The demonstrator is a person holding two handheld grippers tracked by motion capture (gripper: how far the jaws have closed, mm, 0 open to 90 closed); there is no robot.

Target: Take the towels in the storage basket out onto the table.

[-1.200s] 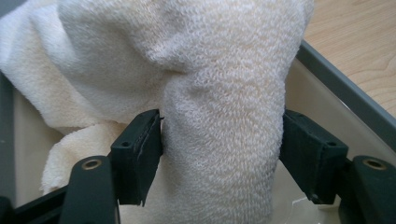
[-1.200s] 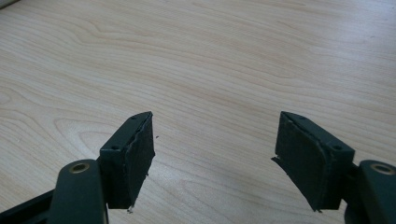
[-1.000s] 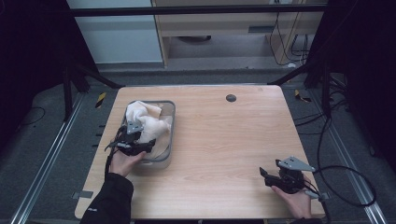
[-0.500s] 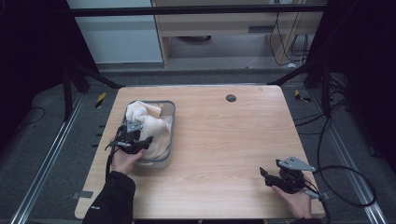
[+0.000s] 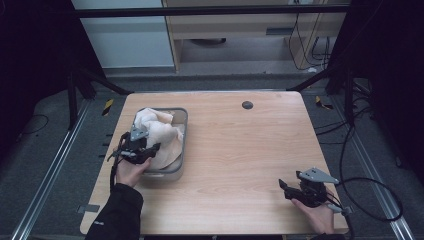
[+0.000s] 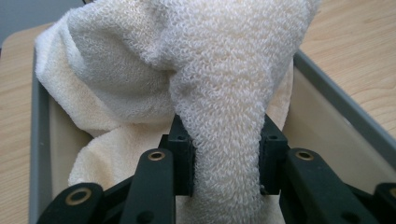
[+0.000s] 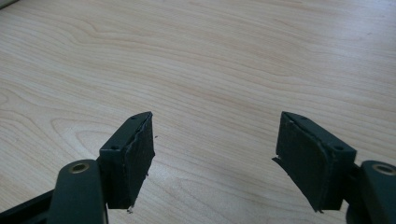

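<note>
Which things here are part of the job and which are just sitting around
In the job: cream towel, pinched in the left gripper; grey bin holding the towel.
Just there: right gripper, open over bare table; dark round hole in the tabletop; cables.

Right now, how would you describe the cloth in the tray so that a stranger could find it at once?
On the wooden table, look to the left side for the grey tray. Piled inside it is a cream towel with a looped, nubbly weave. It is the one soft thing there, and a fold of it is pinched in the left gripper.
</note>
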